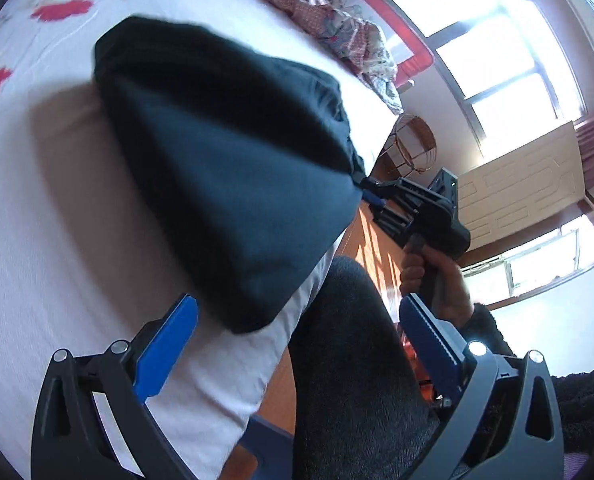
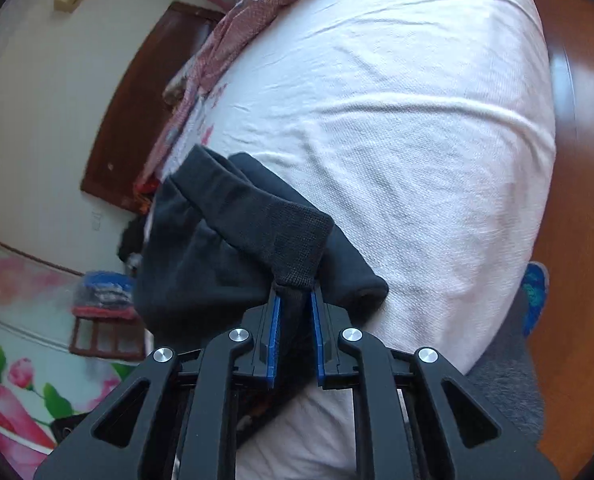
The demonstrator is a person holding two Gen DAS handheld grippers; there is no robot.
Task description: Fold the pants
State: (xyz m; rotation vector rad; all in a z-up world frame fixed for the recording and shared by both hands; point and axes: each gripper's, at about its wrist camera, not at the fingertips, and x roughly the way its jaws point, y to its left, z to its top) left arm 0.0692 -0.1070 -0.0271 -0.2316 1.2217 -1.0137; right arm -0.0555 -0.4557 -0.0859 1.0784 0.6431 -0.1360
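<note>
Dark navy pants hang in a bunched cone above the white bed sheet, lifted at one corner. My right gripper is shut on the ribbed waistband of the pants; it also shows in the left wrist view, gripping the cloth's raised corner. My left gripper is open and empty, its blue fingers spread wide just below the hanging lower edge of the pants.
A patterned red quilt lies bunched at the far end of the bed. The bed's edge runs beside the person's grey-trousered leg and an orange wooden floor. A wire basket stands beyond the bed.
</note>
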